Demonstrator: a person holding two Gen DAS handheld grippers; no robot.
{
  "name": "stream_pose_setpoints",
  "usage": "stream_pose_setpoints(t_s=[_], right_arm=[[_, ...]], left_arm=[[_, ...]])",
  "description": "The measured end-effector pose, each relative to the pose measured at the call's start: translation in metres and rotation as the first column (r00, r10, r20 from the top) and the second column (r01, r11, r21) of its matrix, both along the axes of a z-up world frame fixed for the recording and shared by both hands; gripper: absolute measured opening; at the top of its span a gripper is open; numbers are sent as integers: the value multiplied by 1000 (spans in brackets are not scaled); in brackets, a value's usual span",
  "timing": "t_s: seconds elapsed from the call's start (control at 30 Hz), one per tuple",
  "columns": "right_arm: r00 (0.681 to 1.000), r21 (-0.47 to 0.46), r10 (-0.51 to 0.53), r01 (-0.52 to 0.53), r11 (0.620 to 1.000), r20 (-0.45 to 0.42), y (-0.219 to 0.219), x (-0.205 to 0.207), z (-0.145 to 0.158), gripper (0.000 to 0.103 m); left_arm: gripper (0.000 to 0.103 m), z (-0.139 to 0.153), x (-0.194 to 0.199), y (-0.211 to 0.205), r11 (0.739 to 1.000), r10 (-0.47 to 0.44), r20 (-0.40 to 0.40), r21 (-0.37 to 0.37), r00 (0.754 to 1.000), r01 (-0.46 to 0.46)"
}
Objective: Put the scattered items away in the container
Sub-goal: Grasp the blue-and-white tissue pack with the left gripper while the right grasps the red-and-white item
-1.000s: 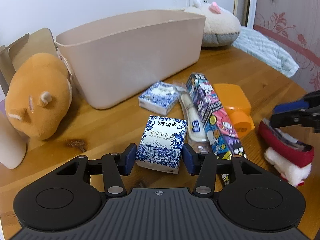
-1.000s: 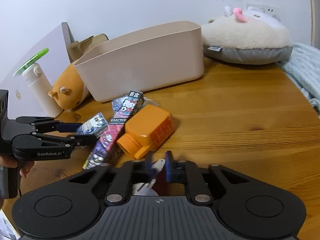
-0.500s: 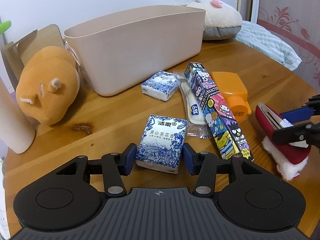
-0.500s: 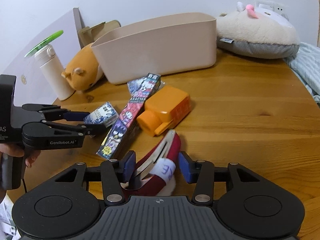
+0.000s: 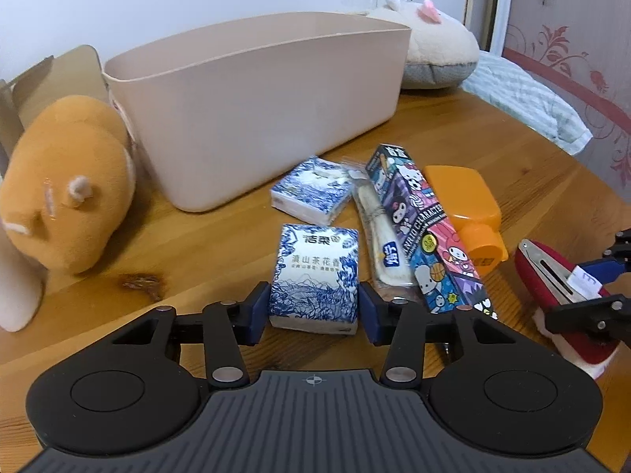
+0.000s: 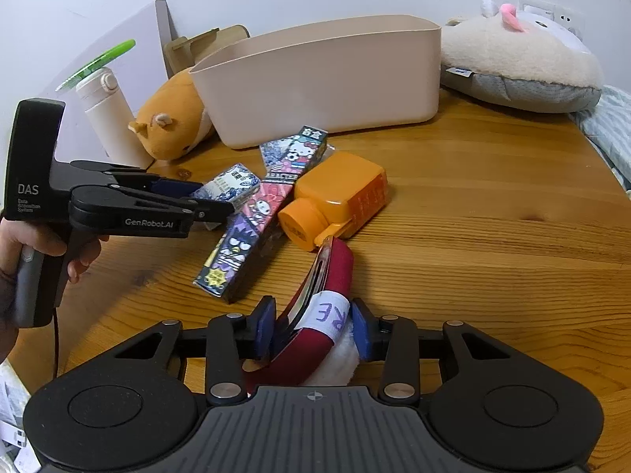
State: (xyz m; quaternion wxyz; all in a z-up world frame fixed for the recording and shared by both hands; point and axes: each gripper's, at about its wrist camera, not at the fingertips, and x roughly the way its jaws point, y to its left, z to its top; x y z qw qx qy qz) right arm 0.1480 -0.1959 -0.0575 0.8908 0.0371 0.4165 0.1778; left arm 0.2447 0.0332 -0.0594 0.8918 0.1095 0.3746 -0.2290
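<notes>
A beige tub stands at the back of the wooden table; it also shows in the right wrist view. My left gripper is shut on a blue-and-white tissue pack, also seen in the right wrist view. My right gripper is shut on a red-and-white plush item with a metal clip, held above the table; it also shows in the left wrist view. A second tissue pack, a wrapped white item, a cartoon-print box and an orange bottle lie in front of the tub.
An orange hamster plush lies left of the tub, with a white flask and cardboard behind. A cream and grey plush sits at the back right. Striped bedding lies beyond the table's right edge.
My right gripper opened, then closed on the red plush item and lifted it. My left gripper kept its hold on the tissue pack and shifted slightly.
</notes>
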Motion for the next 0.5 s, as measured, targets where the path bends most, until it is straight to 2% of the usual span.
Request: stream_pose_setpoints(t_s=[0.5], right_arm=[[999,-37,-17,18,999,35,-13,18,-5,36]], left_arm=[[47,1,-35,-9,998,37,12,46,999,-37]])
